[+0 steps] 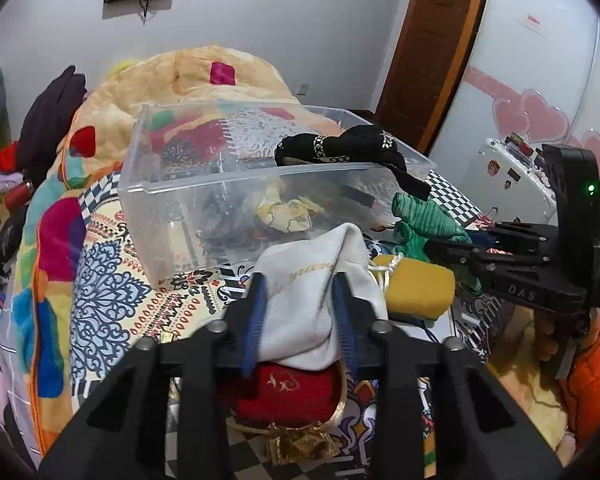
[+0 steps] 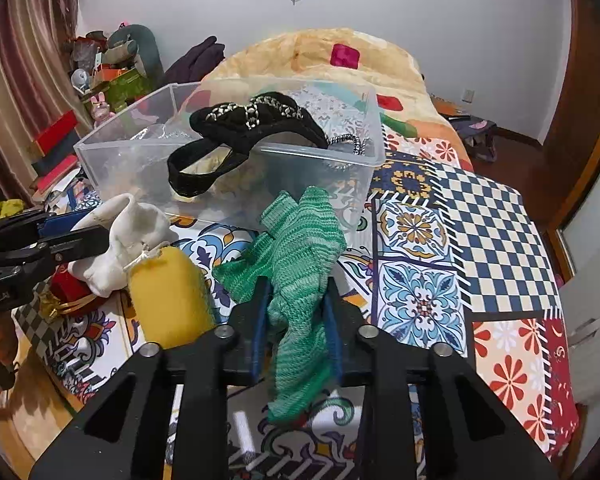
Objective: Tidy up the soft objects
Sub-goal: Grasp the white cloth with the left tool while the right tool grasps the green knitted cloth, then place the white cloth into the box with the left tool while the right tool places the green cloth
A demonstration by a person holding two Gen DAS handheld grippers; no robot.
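Left wrist view: left hand-held gripper [image 1: 300, 304] clamped on white cloth pouch [image 1: 316, 280], lifted over red pouch [image 1: 288, 396] on the bed. Right hand-held gripper [image 2: 298, 308] closed on green knit cloth [image 2: 296, 264], hanging just near of clear plastic bin [image 2: 228, 148]. Black headband [image 2: 244, 128] draped over bin's near rim; yellow sponge [image 2: 168, 292] between both cloths. Step judged: carry to bin. Next: lift clear of rim, release inside.

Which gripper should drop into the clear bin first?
Probably right. The right gripper is shut on the green knit cloth, which hangs right at the clear bin's near wall. The left gripper, shut on the white pouch, sits a bit further back beside the yellow sponge.
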